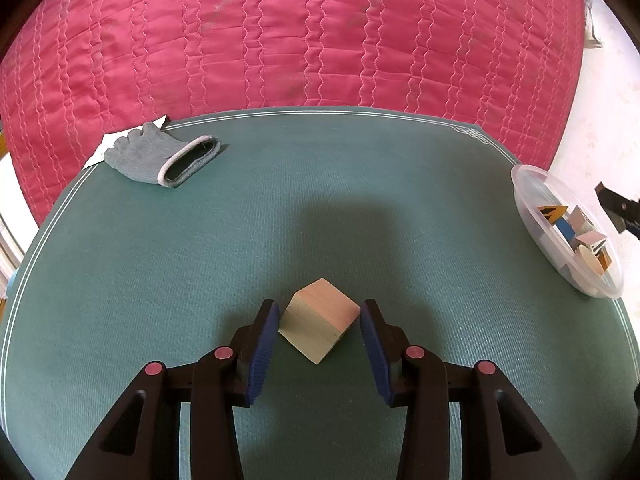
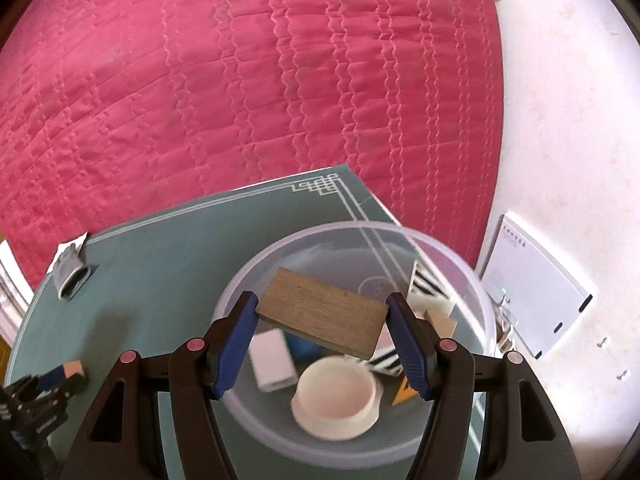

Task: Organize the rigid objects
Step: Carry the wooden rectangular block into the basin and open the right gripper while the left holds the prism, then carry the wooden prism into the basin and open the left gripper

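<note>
Most pieces already sit in the clear bowl (image 2: 460,248); right hand-held gripper (image 2: 322,320) clamps a wooden plank (image 2: 324,316) above it, not yet released. Left hand-held gripper (image 1: 319,322), jaws apart, straddles the last loose wooden cube (image 1: 320,320) on the table (image 1: 160,280); cube likely goes next.

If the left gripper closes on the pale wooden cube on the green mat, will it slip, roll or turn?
The pale wooden cube looks solid and stiff, so it should not deform. Its flat faces make rolling unlikely. It sits corner-forward between the open left gripper, so the blue pads would probably meet edges first and may twist it on the green mat before gripping.
</note>
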{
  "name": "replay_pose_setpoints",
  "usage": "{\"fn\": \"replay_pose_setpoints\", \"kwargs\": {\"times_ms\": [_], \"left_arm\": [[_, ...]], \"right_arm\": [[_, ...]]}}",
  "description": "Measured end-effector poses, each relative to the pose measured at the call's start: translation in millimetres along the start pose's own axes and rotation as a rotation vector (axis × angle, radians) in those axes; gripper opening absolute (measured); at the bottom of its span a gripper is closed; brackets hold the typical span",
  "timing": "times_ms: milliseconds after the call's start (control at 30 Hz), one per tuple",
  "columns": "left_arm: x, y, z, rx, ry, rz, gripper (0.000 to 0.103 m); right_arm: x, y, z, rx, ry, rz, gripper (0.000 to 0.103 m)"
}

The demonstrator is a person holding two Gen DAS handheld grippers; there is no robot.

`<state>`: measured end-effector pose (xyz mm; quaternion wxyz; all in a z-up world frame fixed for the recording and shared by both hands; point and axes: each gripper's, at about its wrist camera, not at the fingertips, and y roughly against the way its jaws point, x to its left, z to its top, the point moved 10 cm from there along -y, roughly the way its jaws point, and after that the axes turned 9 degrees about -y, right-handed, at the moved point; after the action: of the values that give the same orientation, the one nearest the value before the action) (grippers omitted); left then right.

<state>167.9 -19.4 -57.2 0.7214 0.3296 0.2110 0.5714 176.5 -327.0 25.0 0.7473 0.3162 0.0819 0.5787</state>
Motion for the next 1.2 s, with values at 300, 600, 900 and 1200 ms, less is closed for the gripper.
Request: {"fn": "replay_pose_setpoints", "kwargs": {"times_ms": [300,600,900,1200], "left_arm": [[-1,0,-1,-0.001,0.002,0.001,0.045],[-4,0,-1,0.007,0.004,-0.001,0.045],[-38,3,7,0.011,-0.021,-0.062,0.045],[-95,9,37,-0.026,-0.127,-0.094,0.045]], "right_arm": [[-24,-5,7,-0.030,-0.052,-0.022,0.075],[-49,13,-24,-0.022,-0.069,-0.049,0.075],[-70,44,-46,-0.040,-0.035,-0.071,0.076],[-78,50,-56,-0.033,-0.066,-0.056,0.078]]}}
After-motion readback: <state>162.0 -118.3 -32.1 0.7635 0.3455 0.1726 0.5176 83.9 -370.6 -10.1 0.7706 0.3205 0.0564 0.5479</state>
